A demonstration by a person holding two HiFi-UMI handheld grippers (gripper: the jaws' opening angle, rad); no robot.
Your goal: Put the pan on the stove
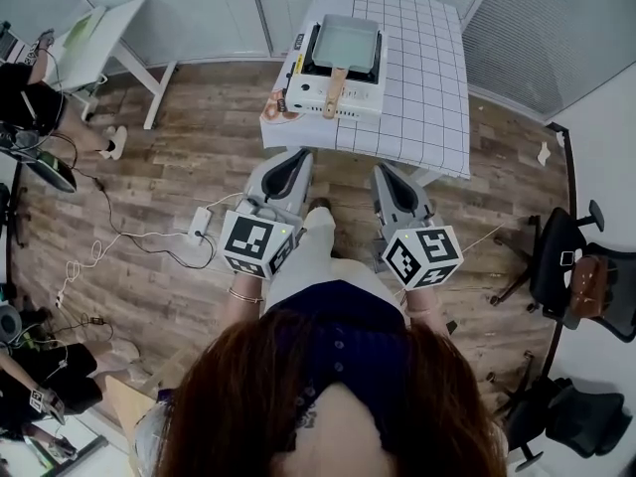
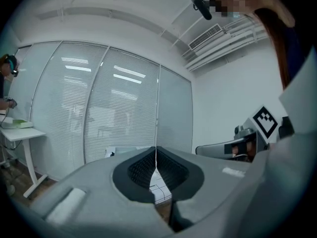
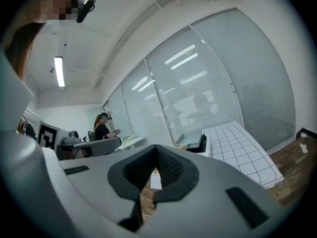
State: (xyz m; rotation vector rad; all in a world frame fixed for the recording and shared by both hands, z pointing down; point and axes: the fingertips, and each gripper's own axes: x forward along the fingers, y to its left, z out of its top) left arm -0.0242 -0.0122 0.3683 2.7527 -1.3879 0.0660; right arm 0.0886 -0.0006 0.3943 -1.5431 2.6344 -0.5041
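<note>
A grey rectangular pan [image 1: 346, 43] with a wooden handle [image 1: 333, 92] rests on a white portable stove [image 1: 316, 95], which stands on a table with a white grid cloth [image 1: 422, 97]. My left gripper [image 1: 288, 164] and right gripper [image 1: 389, 175] are held low in front of my body, over the wood floor and short of the table's near edge. Both are shut with nothing between the pads. In the left gripper view the jaws [image 2: 156, 155] meet. In the right gripper view the right gripper [image 3: 156, 153] is shut, with the pan [image 3: 190, 139] far ahead on the table [image 3: 240, 145].
A small white desk [image 1: 99, 28] stands at the upper left. Cables and a power strip [image 1: 199, 225] lie on the floor to my left. Office chairs [image 1: 571, 266] stand at the right. People sit at the left edge [image 1: 30, 92].
</note>
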